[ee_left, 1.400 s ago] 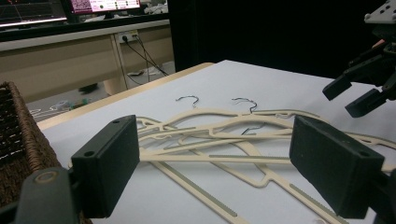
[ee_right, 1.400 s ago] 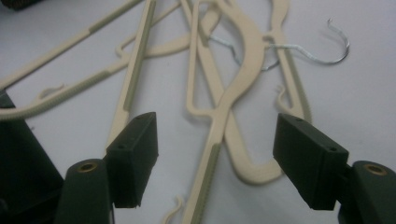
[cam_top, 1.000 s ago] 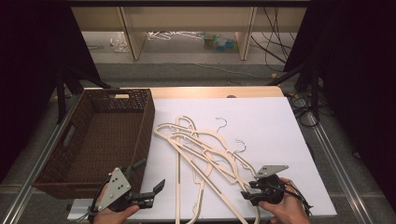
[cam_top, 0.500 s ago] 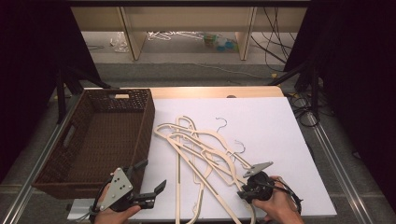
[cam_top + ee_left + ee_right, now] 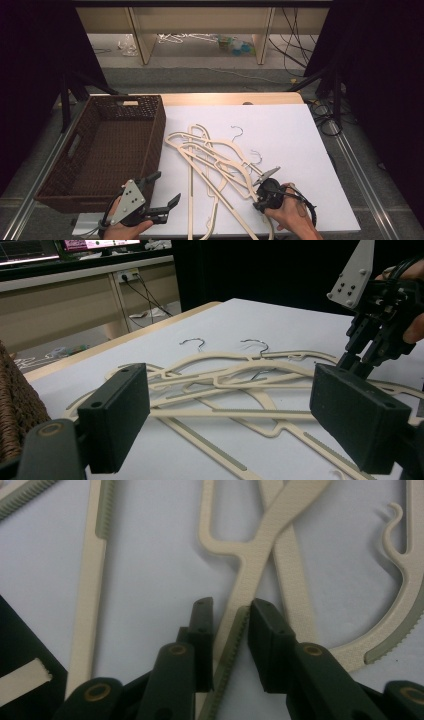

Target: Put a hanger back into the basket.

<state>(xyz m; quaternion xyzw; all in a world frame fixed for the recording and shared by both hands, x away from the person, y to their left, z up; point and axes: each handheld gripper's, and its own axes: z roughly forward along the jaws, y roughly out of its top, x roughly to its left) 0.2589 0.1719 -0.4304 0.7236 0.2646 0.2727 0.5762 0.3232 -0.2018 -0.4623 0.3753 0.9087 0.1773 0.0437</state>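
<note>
The fingers (image 5: 272, 630) of the right gripper (image 5: 227, 617) are closing in on a cream arm of one hanger (image 5: 260, 555), and have just been narrowing; the arm runs up between them. A sliver of gap still shows on each side, so whether the pads are already pressing is hard to tell; I judge them about to clamp rather than firmly holding. They are biting on a straight, ribbed stretch, probably because it is thin enough to pinch and lies clear of the crossing pieces beside it.

Outward from there, that hanger is lying in the pile of hangers (image 5: 215, 160), which is resting flat on the white tabletop (image 5: 300, 130) just to the right of the wicker basket (image 5: 100, 150). The right gripper (image 5: 265, 192) is sitting at the pile's near right edge, the side farthest from the basket, where single arms are sticking out and can be picked off without dragging the rest.

The left gripper (image 5: 162, 192) is hovering just off the basket's near right corner with its fingers (image 5: 115, 417) spread wide and nothing between them. In the left gripper view it is facing across the pile toward the right gripper (image 5: 372, 335), seemingly waiting to steady or receive a hanger. The basket is standing open and looks empty, likely the place the hangers are meant for.
</note>
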